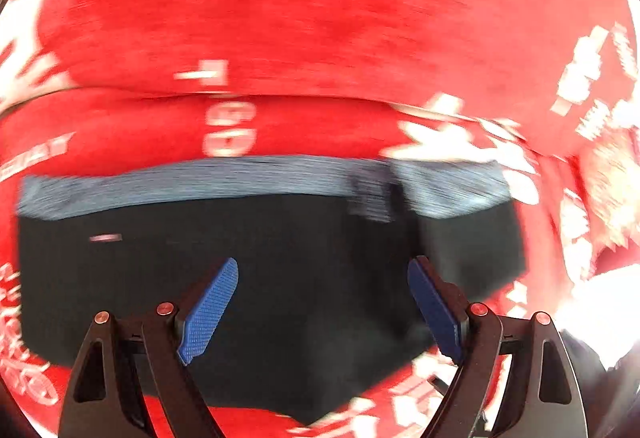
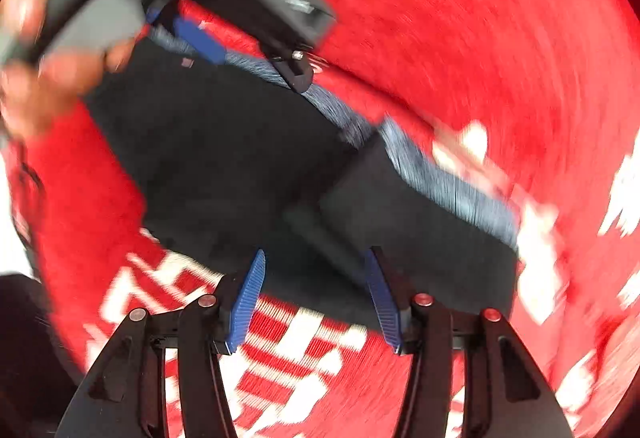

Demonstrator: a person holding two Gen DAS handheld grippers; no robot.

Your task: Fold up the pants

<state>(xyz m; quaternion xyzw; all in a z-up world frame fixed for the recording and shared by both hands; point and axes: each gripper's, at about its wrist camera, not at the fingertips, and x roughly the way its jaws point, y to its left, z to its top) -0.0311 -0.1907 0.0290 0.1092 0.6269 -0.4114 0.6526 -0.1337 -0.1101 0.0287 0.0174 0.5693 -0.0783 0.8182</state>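
Two hand-held grippers, left (image 1: 322, 270) right (image 2: 314, 262), spread; one pants (image 1: 248, 278).

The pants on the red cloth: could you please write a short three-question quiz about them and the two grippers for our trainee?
1. True or false: the dark pants lie on a red printed cloth.
2. What colour is the waistband? A) grey-blue B) yellow C) green
3. Fill in: both the left gripper and the right gripper are ____ and grip nothing.

Key:
1. True.
2. A.
3. Open; each pair of blue pads stands well apart above the pants.
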